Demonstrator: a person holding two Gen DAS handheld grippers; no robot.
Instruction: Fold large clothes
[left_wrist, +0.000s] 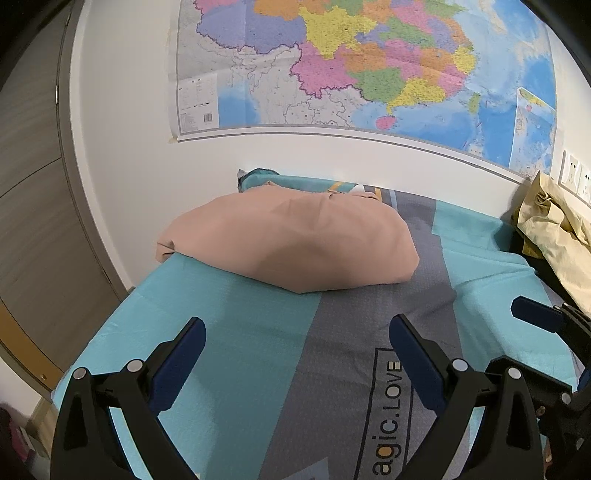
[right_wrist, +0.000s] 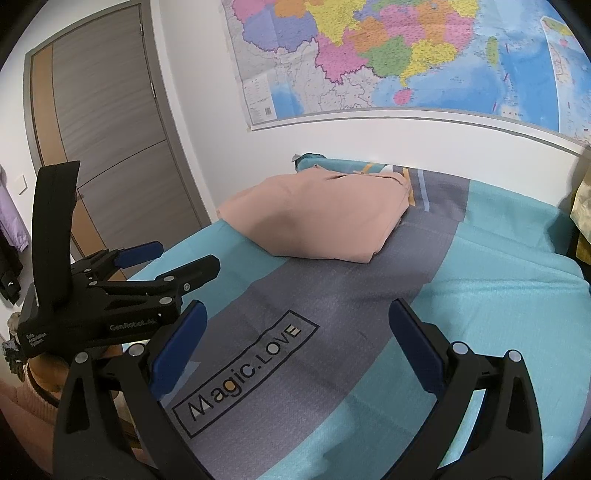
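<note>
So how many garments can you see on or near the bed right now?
2. A folded pink garment lies at the bed's far left corner by the wall; a crumpled beige one is heaped at the bed's right edge. Others may sit out of view.

Lighting's decent here, soft and even indoor light, no harsh glare anywhere I can see. The pink garment (left_wrist: 291, 243) throws only a faint shadow on the sheet (left_wrist: 240, 332), so the light's coming from overhead-ish. Both my fisheye views bend hard at the edges: the map (right_wrist: 424, 55) bottom edge curves and the door (right_wrist: 110, 129) bows. Corners go black from vignetting. Centre is sharp, the sheet's print reads fine. My fingers (right_wrist: 177, 347) up close look a touch soft.
</note>
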